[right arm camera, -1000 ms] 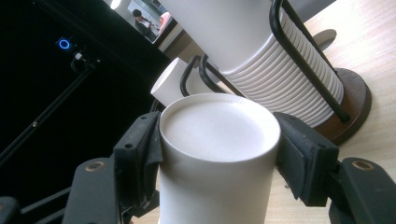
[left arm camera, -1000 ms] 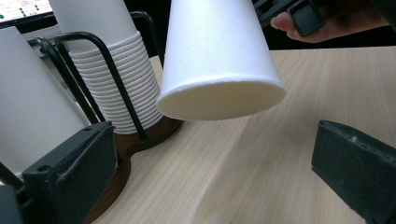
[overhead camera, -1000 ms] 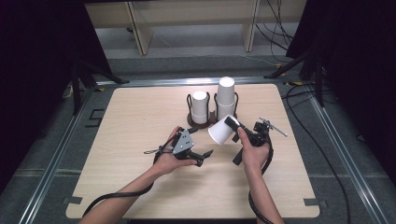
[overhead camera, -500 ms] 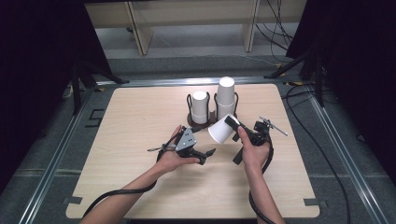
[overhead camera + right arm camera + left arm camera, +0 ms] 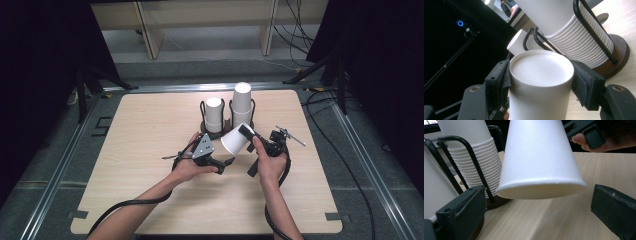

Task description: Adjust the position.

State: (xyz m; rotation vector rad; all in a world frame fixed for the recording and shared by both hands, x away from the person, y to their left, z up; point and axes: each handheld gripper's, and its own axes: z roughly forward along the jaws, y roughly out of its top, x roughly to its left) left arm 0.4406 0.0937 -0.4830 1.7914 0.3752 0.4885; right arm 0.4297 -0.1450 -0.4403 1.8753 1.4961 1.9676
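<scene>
1. Light wood table [image 5: 150, 150] with rounded corners, on a grey floor [image 5: 360, 165] edged by metal rails. Dark curtains either side; pale shelving legs at the back; loose cables on the floor at right.
2. Far centre of the table: 2 black wire cup holders on brown round bases, each with a stack of white paper cups, the shorter stack [image 5: 215, 114] left, the taller stack [image 5: 242, 102] right.
3. Left gripper view: the nested rims of the stack [image 5: 482, 162] show close up, and the held paper cup [image 5: 540, 157] hangs rim-down above the table, a fingertip [image 5: 580, 138] behind it.
4. Right gripper view: the cup's flat bottom [image 5: 541, 68] faces the camera, a pad pressed against each side.
5. Right gripper [image 5: 245, 134] is clamped on the cup [image 5: 235, 140], tilted, just in front of the holders.
6. Left gripper [image 5: 226, 162] points right, toward the cup's rim; jaws spread wide, holding nothing. Both forearms reach in from the near edge.
</scene>
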